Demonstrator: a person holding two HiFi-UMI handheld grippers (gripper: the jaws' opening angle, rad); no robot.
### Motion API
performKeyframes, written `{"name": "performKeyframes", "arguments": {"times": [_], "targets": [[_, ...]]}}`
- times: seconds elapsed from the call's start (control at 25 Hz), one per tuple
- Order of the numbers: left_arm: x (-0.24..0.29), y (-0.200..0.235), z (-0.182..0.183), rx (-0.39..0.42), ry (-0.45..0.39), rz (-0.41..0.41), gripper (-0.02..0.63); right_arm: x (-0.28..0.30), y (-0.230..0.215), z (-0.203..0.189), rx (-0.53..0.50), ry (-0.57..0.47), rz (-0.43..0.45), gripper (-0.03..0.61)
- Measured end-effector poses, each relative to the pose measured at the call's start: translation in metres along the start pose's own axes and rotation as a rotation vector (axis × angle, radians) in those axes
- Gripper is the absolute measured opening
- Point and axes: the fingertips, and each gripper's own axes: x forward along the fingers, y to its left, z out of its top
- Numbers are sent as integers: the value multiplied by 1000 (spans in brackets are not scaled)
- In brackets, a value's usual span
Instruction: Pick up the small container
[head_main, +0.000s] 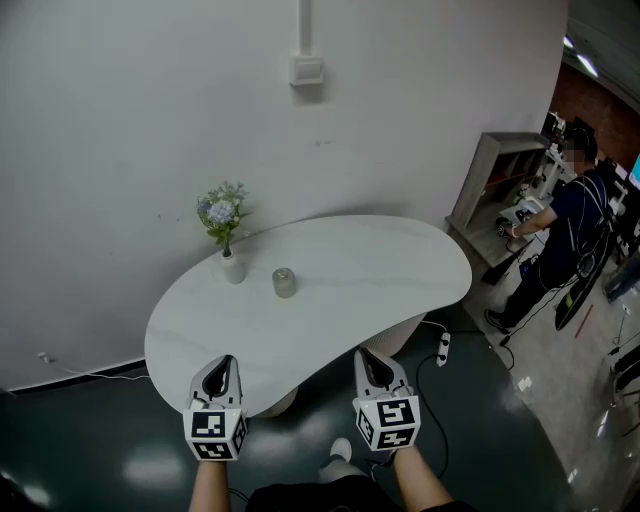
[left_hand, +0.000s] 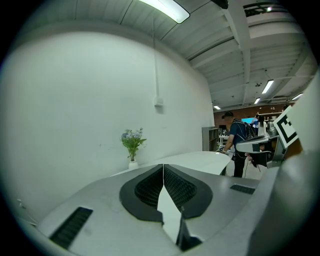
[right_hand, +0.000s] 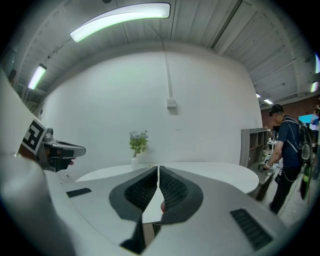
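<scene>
The small container, a squat greyish jar, stands on the white kidney-shaped table just right of a white vase of flowers. My left gripper hovers over the table's near edge, well short of the jar, with its jaws closed tip to tip and nothing between them. My right gripper hangs beside it at the same edge, also shut and empty. In the left gripper view the closed left gripper points toward the vase. The right gripper view has the right gripper shut; neither gripper view shows the jar.
A person stands at a grey shelf unit to the right of the table. A power strip and cables lie on the dark floor by the table's base. A white wall with a small box backs the table.
</scene>
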Motion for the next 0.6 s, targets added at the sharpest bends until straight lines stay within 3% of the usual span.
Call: {"name": "performKeyframes", "arguments": {"times": [0.6], "targets": [[58,-29,11,18,43,38,13,49,-51,9,15,9,78,71]]}}
